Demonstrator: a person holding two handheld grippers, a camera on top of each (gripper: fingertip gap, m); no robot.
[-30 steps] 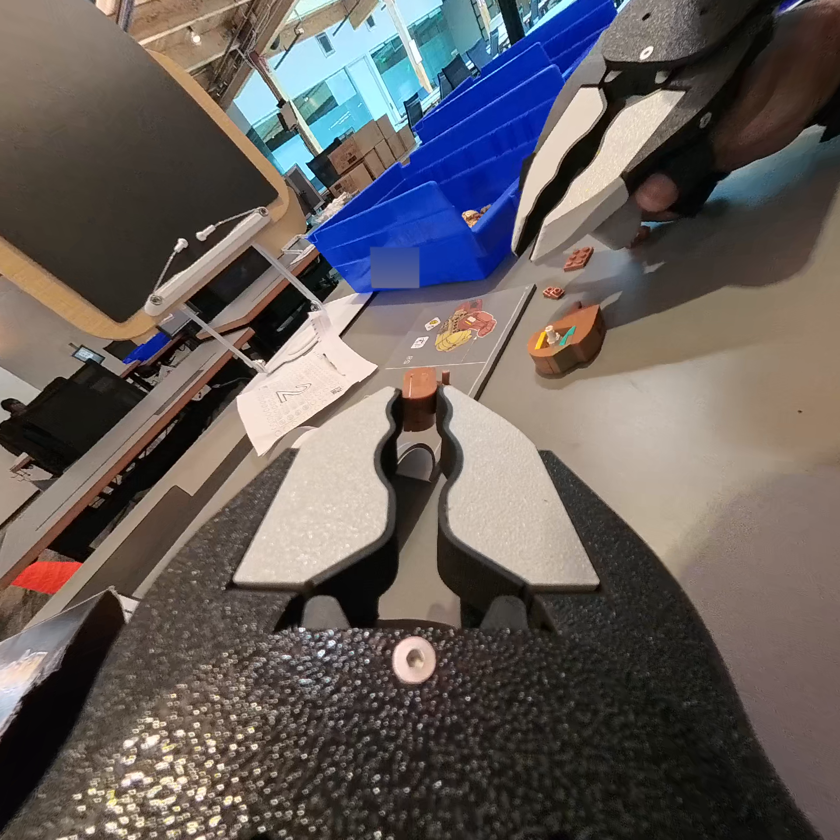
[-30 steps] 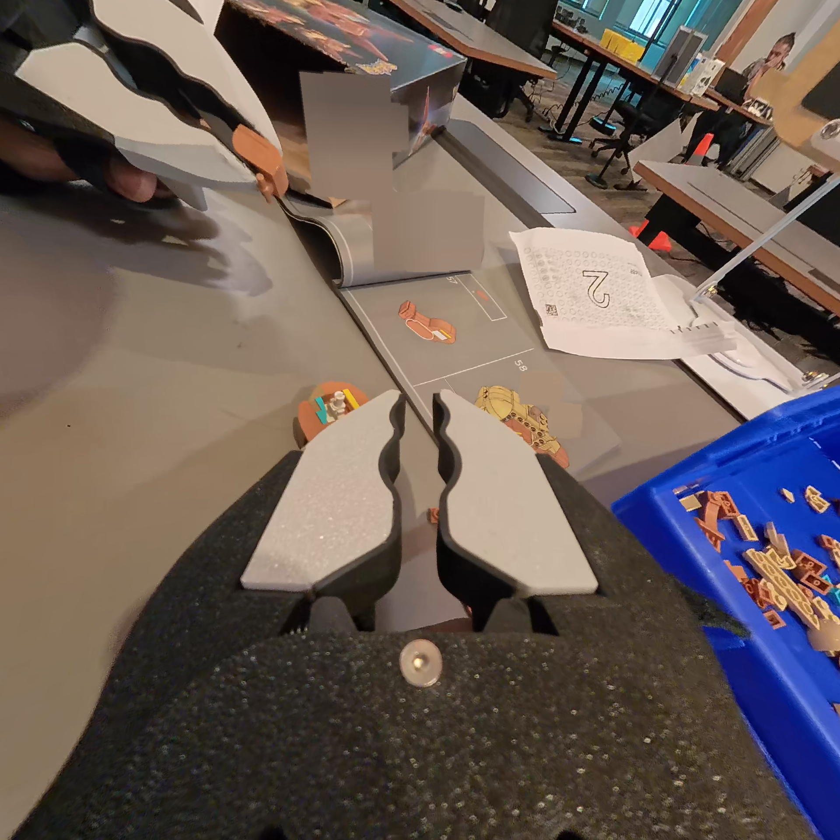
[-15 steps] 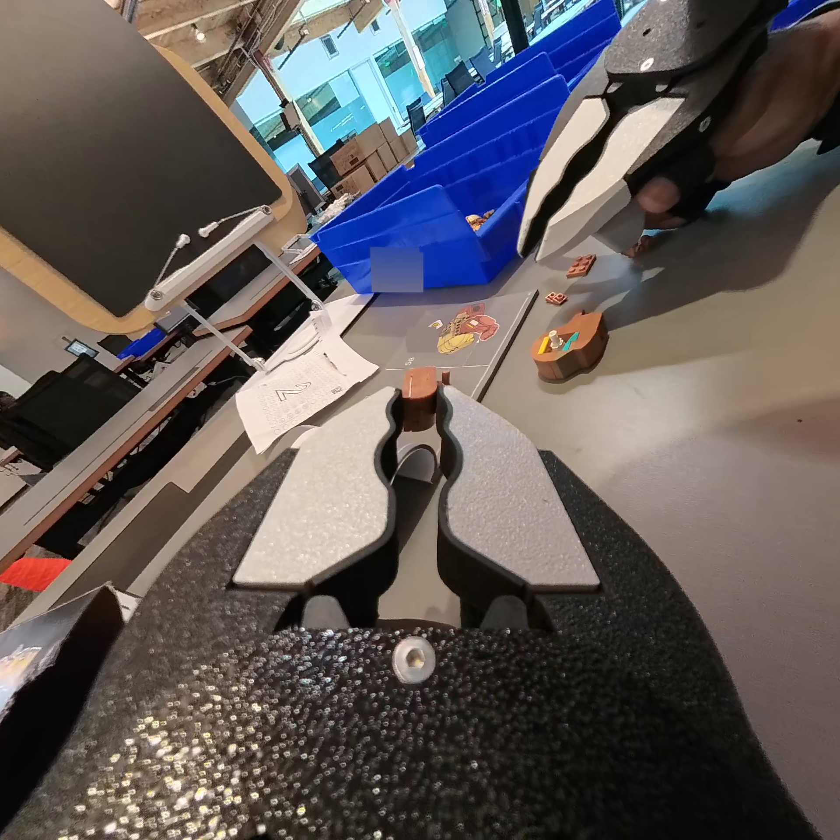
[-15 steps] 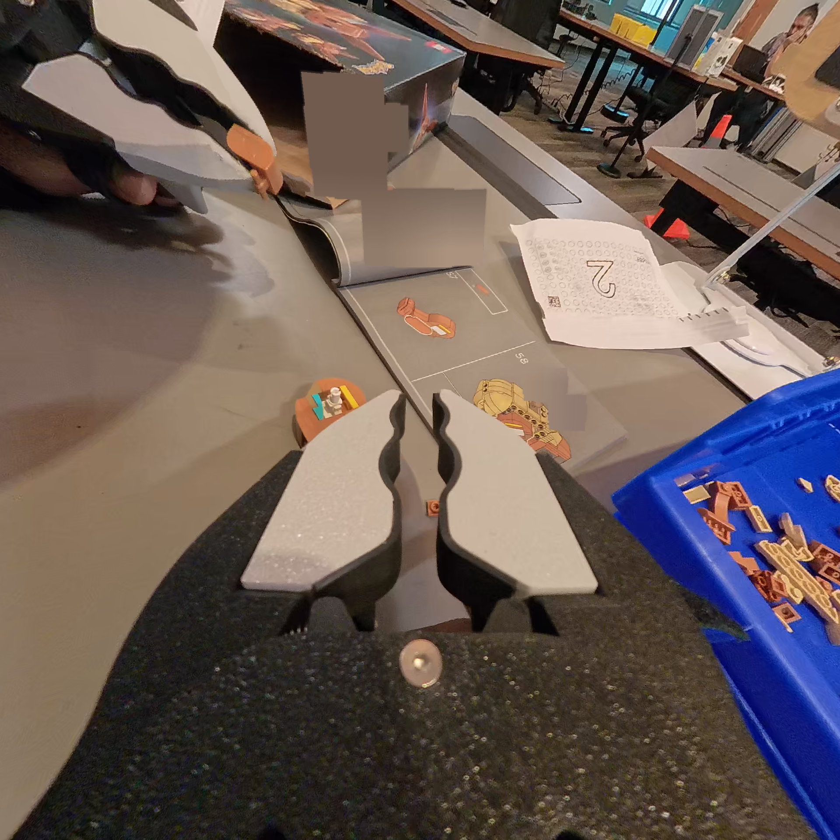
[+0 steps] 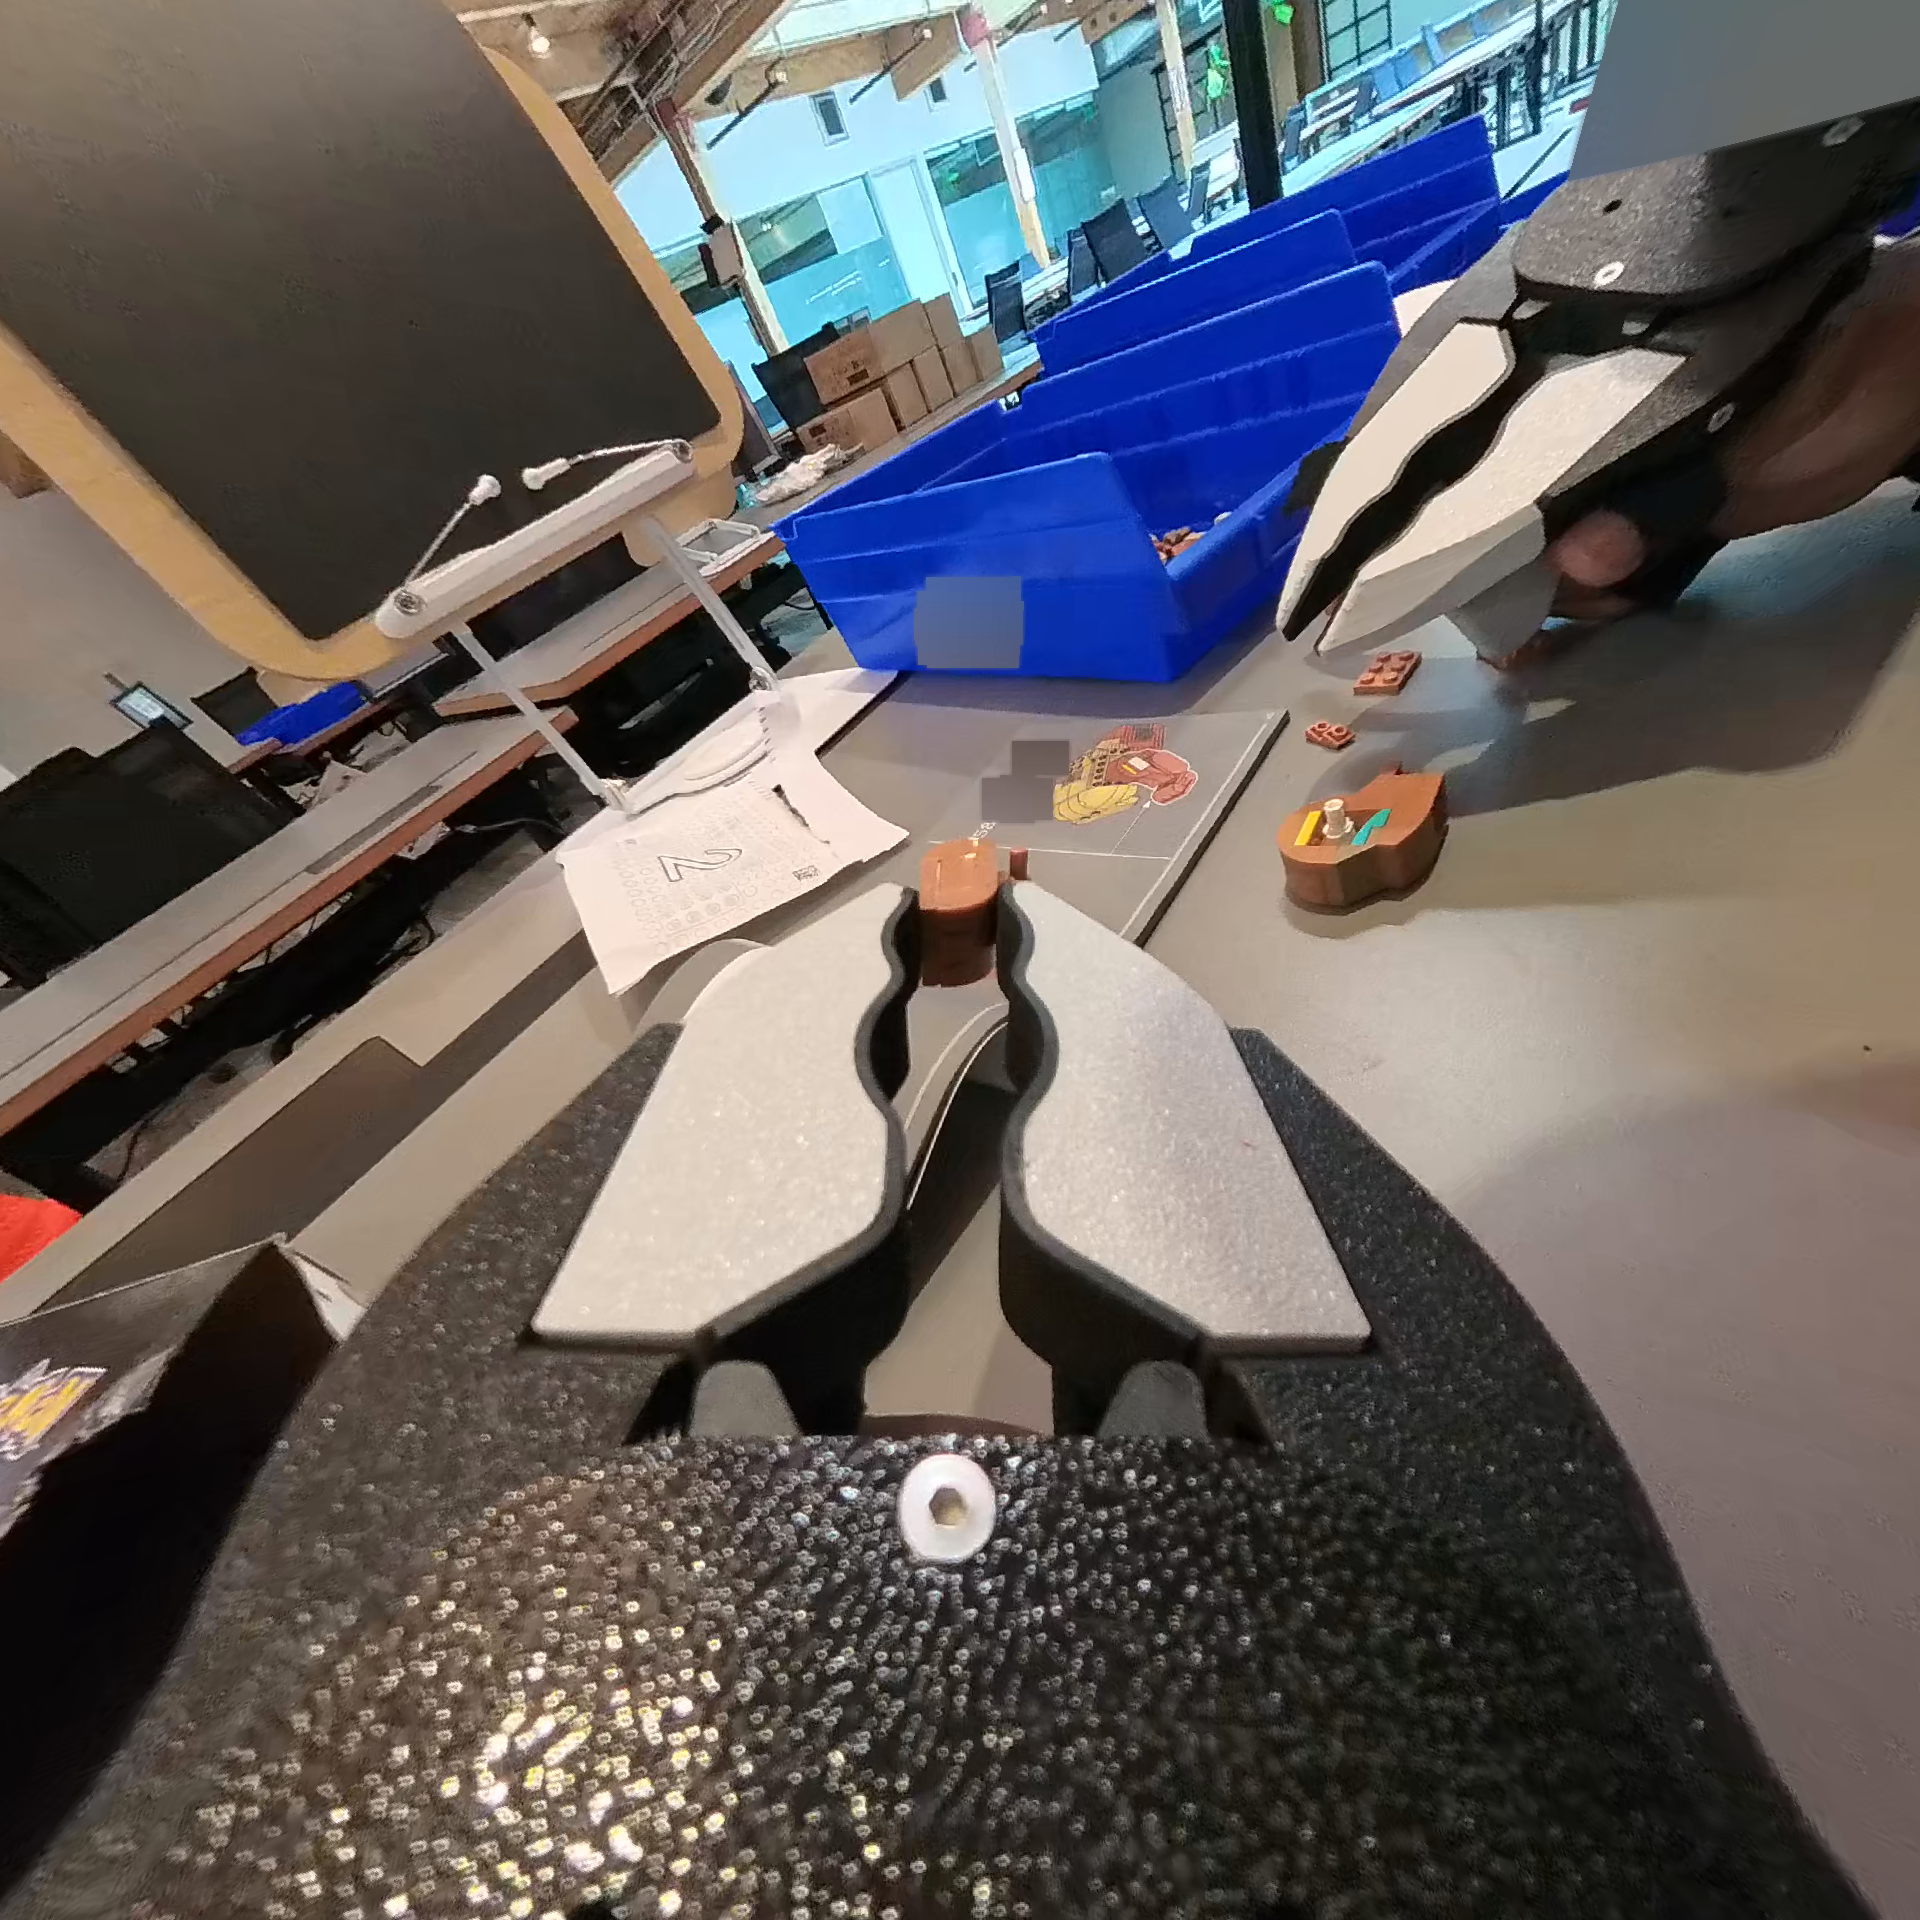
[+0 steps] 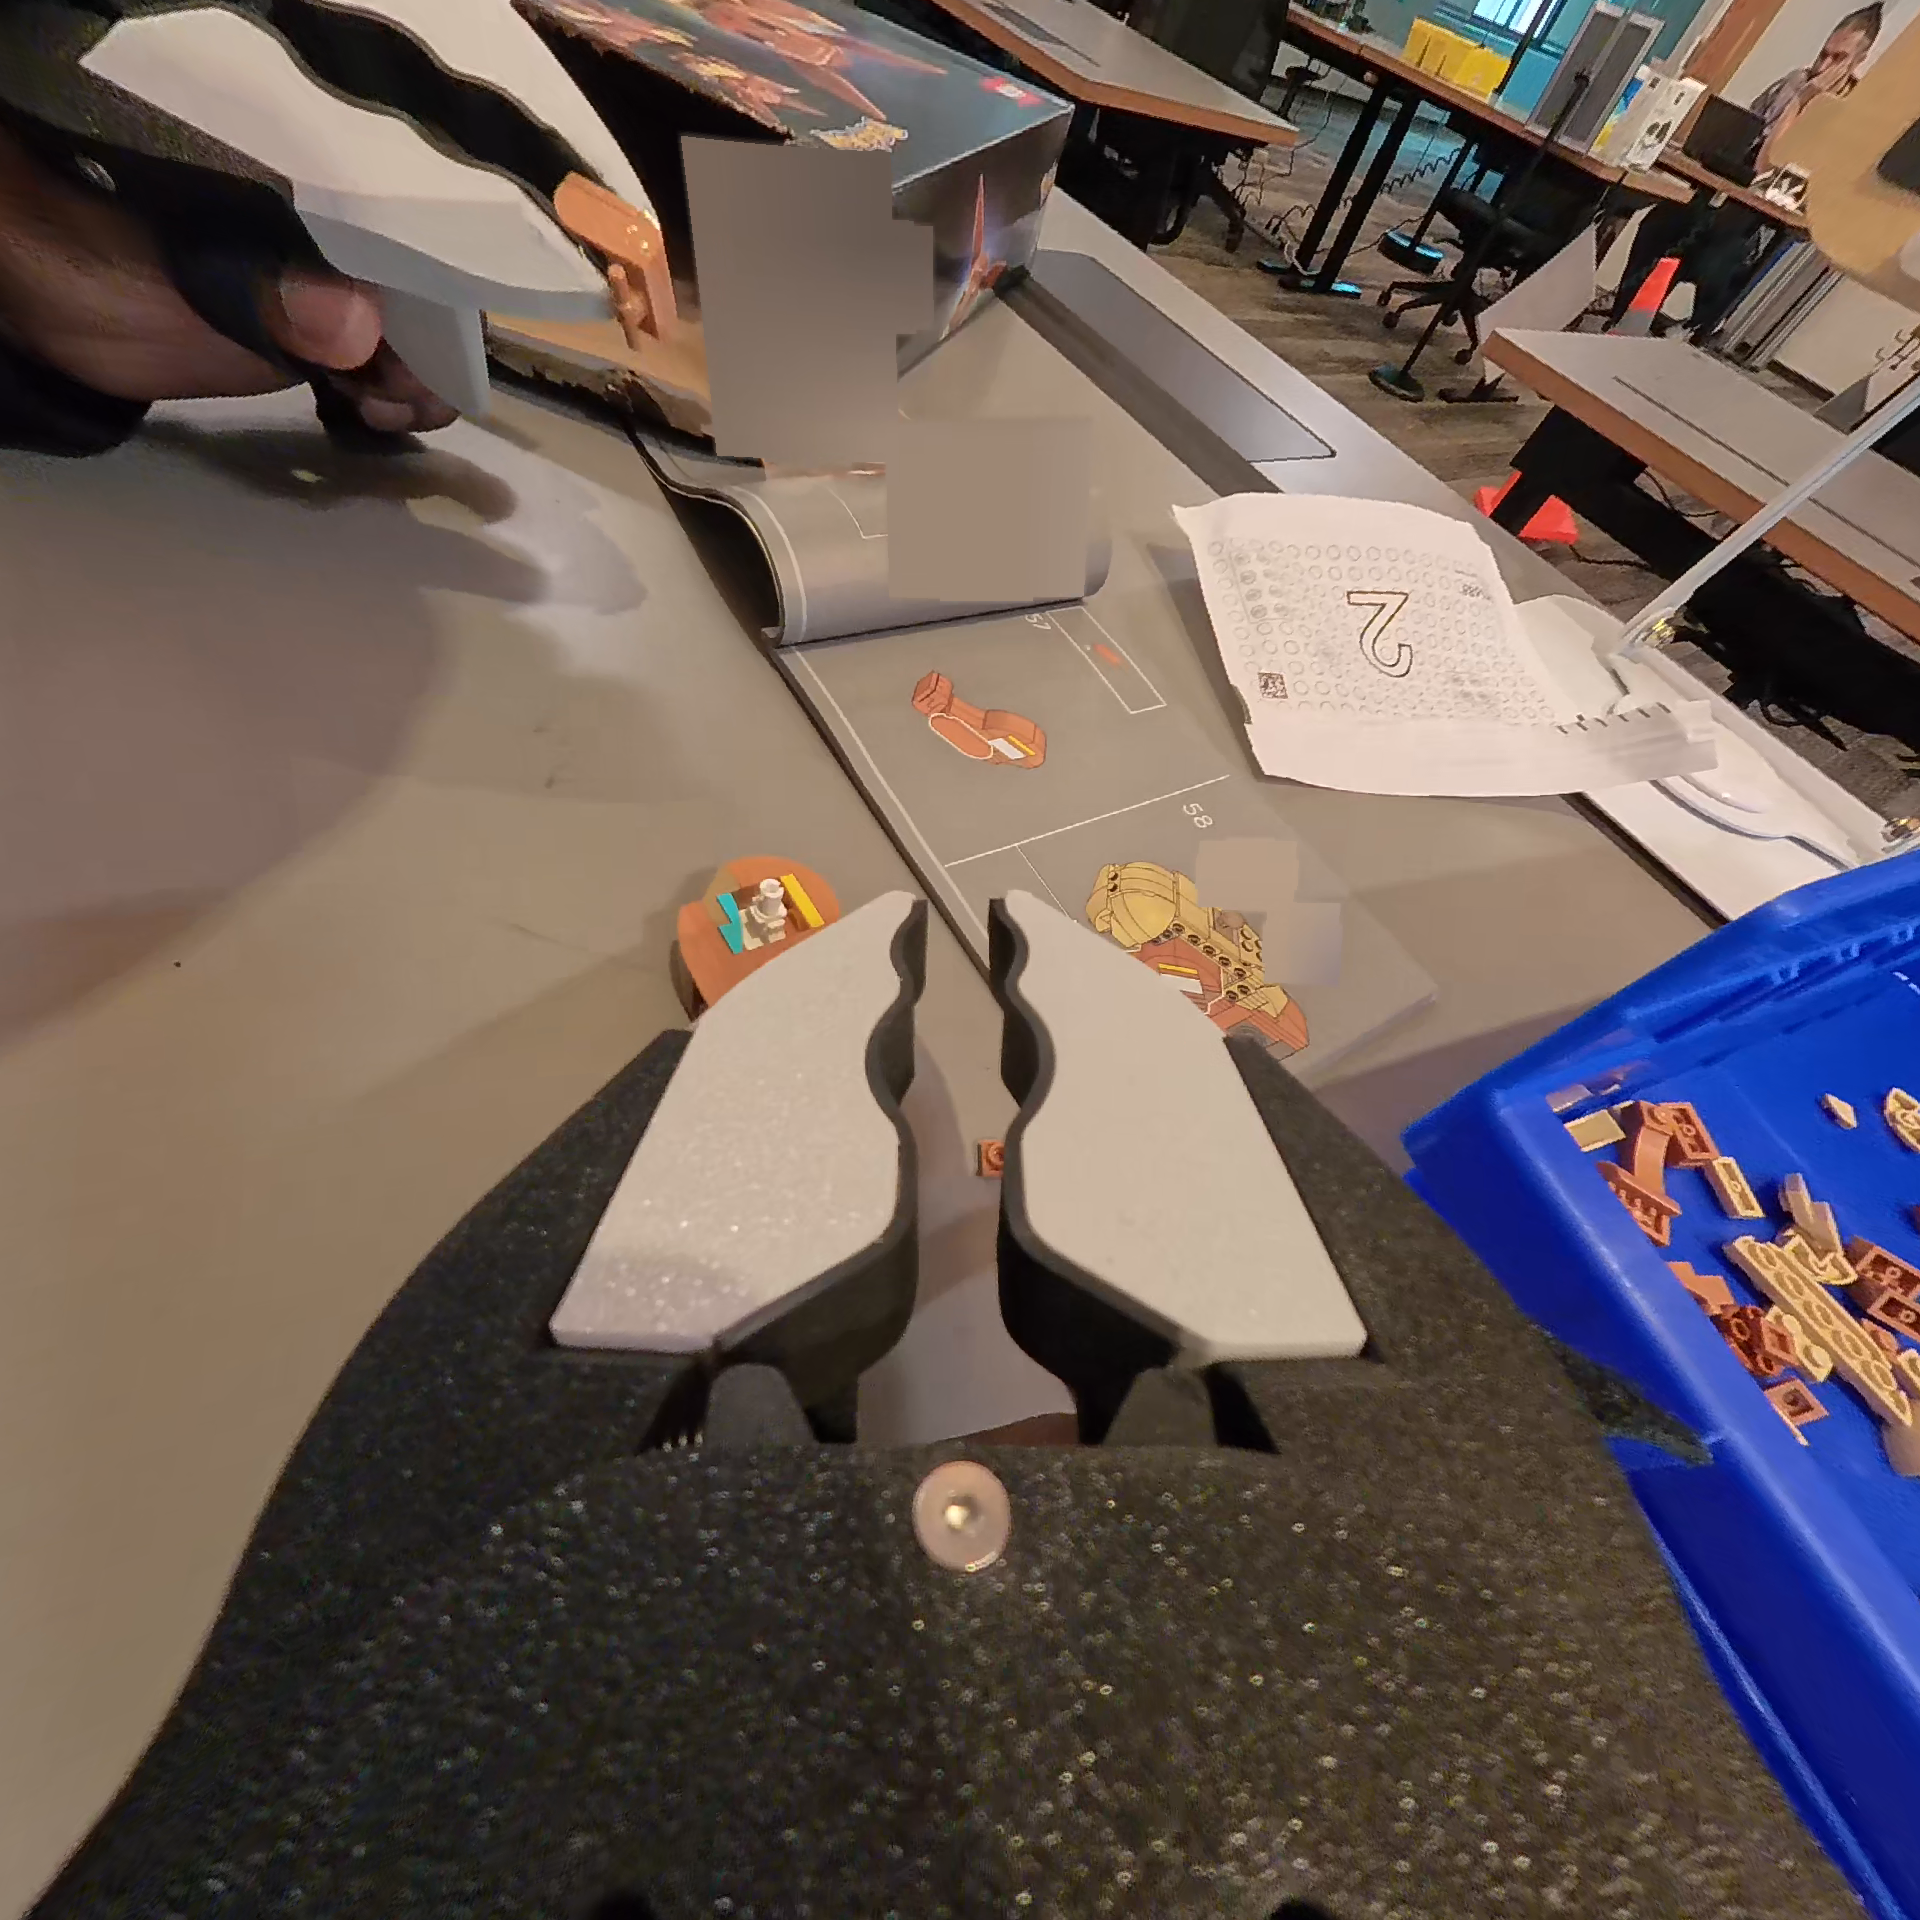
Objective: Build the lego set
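On the far left of your left wrist view, a white sheet of paper (image 5: 727,873) lies on the grey table (image 5: 1558,1195) under a thin white stand (image 5: 530,540). Just right of it, your left gripper (image 5: 958,914) pinches a small brown brick piece (image 5: 958,904) between its 2 fingertips, both pads pressed against its sides, above the near edge of the open instruction booklet (image 5: 1164,821). Beyond the booklet stands a blue bin (image 5: 1039,540) with loose bricks inside. Right of the booklet, a small brown brick model (image 5: 1361,842) with yellow, grey and teal parts on top sits on the table, and 2 small reddish-brown plates (image 5: 1387,670) lie behind it. Farther right, your right gripper (image 5: 1314,623) hangs just above those plates with its tips narrowly parted and nothing between them. From your right wrist view, the model (image 6: 753,925) sits just left of that gripper's fingertips (image 6: 956,914), the booklet's edge runs through the slim gap between them, 1 tiny brown stud piece (image 6: 989,1155) lies on the table under the fingers, and the blue bin (image 6: 1558,1164) of brown and tan bricks is at the right.
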